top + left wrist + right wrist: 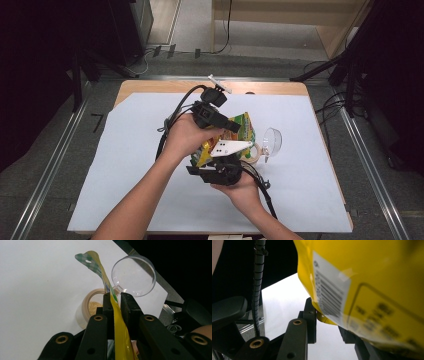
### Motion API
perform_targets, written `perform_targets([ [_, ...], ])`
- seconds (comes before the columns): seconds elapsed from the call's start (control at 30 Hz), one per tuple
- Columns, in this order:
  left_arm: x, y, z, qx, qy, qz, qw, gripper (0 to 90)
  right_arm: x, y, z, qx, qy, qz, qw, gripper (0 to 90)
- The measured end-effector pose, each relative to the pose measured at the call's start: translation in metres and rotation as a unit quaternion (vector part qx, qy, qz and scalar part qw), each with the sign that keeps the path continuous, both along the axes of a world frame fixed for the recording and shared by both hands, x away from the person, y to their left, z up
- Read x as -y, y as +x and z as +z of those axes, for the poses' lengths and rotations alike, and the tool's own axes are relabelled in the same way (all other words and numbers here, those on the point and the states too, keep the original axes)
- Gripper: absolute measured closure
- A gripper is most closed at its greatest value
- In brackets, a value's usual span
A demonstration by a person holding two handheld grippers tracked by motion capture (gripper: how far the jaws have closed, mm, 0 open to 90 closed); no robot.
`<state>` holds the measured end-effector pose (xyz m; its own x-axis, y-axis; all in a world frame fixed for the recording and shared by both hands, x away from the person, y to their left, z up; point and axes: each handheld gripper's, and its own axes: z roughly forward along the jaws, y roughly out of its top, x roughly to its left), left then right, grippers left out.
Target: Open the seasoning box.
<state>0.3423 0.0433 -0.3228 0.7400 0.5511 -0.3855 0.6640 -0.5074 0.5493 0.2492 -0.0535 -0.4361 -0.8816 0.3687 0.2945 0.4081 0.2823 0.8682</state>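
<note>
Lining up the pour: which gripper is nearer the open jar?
Left. The left gripper pinches the yellow pouch directly above the jar; the right gripper grips the pouch's lower end, nearer the person.

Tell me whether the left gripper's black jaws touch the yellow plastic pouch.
Touching. The left gripper view shows the left gripper pinching the yellow plastic pouch between both black jaws, no gap.

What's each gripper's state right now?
Left gripper: shut on the yellow pouch, near its top.
Right gripper: shut on the pouch's bottom edge.
</note>
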Motion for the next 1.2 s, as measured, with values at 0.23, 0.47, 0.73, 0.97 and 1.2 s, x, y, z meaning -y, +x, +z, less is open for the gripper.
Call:
perform_targets([
  [0.23,0.0,-0.001,0.0015,0.001,-0.002,0.002,1.0,83.0,-0.0006,-0.0003,0.001,0.002,0.001,0.002,1.0,72.4],
  [0.47,0.001,-0.0015,0.0052,0.004,0.004,0.0,1.0,83.0,-0.0004,-0.0003,0.003,0.003,0.006,0.002,1.0,72.4],
  [0.73,0.002,-0.0023,0.007,0.005,0.009,0.001,1.0,82.9,-0.001,0.0001,0.0034,0.003,0.012,0.004,0.9999,72.5],
  [0.97,0.0033,-0.0051,0.0077,0.011,0.015,0.002,0.9998,82.8,-0.0011,0.0012,0.0012,0.003,0.015,0.004,0.9999,72.7],
  [1.2,0.0025,-0.0042,0.0081,0.01,0.011,0.003,0.9999,82.9,-0.0011,0.0011,0.002,0.005,0.013,0.005,0.9999,72.8],
])
